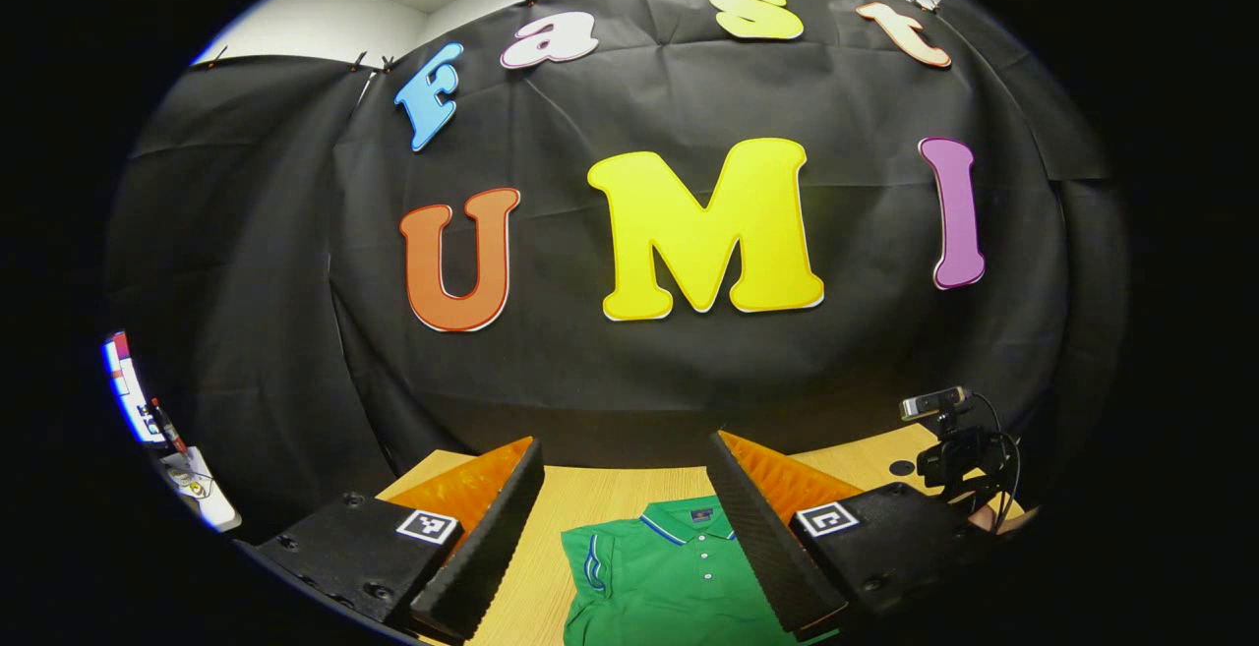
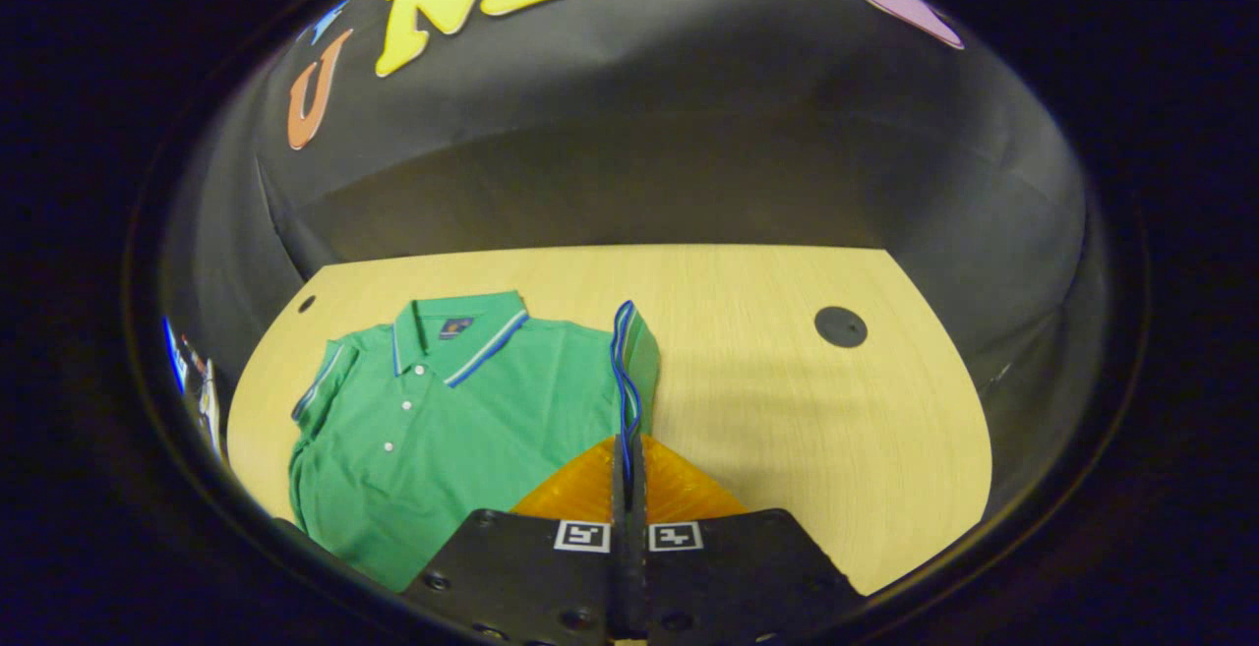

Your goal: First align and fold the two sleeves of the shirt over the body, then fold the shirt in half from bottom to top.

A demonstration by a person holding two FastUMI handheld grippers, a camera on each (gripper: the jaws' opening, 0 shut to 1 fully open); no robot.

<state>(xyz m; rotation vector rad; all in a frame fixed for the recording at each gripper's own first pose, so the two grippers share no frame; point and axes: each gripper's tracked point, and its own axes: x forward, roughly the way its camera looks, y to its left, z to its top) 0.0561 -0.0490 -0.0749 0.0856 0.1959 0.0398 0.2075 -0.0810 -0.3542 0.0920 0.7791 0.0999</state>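
**Desk inventory: one polo shirt, right sleeve lifted**

Item 1. Green polo shirt (image 2: 452, 400), lying face up on the wooden desk (image 2: 836, 410), collar toward the far edge, body reaching to the near edge. Blue and white striping runs along the collar and sleeve cuffs; white buttons sit down the placket. In the right gripper view the shirt occupies the left half of the desk. The sleeve at the shirt's left side of that view lies flat beside the body.

Item 2. My right hand-held gripper (image 2: 627, 449), fingers pressed together on the blue-trimmed cuff of the other sleeve (image 2: 634, 361). That sleeve stands up off the desk, pinched edge-on, just beside the shirt body.

Item 3. My left hand-held gripper (image 1: 625, 518), fingers spread wide apart with nothing between them, held above the near part of the desk. Between its fingers, in the left gripper view, I see the shirt's collar and placket.

Item 4. Round dark grommet (image 2: 841, 326) set in the desk toward the far right corner, well apart from the shirt. A smaller one (image 2: 306, 304) sits near the far left corner.

Item 5. Small camera on a stand (image 1: 946, 435) with cables, at the desk's right edge in the left gripper view.

Containers: I see none on the desk.
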